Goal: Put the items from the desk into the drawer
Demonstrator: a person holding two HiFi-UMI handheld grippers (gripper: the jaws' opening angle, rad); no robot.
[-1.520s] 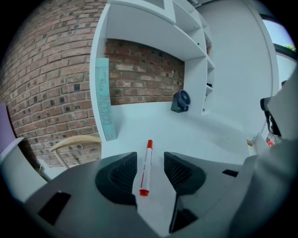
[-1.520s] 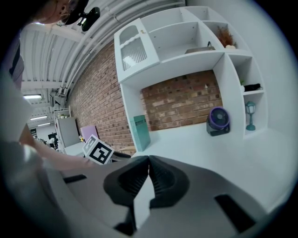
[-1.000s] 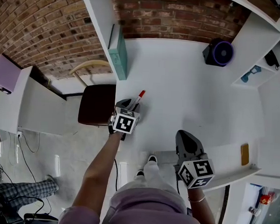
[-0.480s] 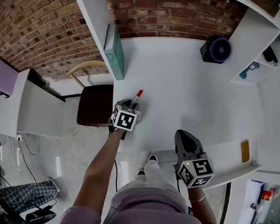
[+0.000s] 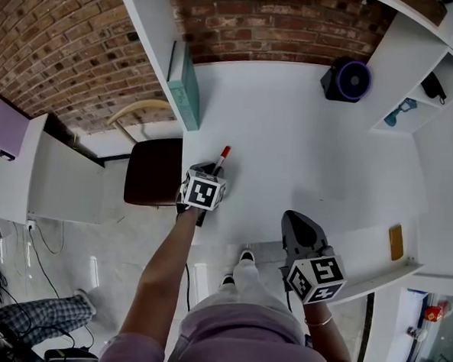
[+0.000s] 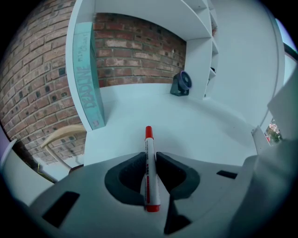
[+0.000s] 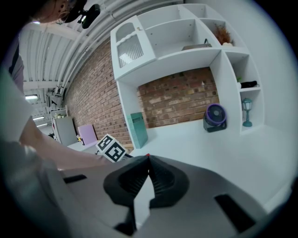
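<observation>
Jaws of the left hand-held gripper (image 6: 149,157) have just been closing and now pinch the red marker (image 6: 148,145) between them on the table (image 6: 200,123), ready for lifting; the right hand-held gripper (image 7: 148,161) waits, jaws together.

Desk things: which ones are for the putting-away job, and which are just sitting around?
For the job: red marker; left gripper, whose jaws have just been closing and now pinch it.

Just sitting around, for now: teal book standing on the desk; purple fan; brown chair; right gripper, shut and empty.
</observation>
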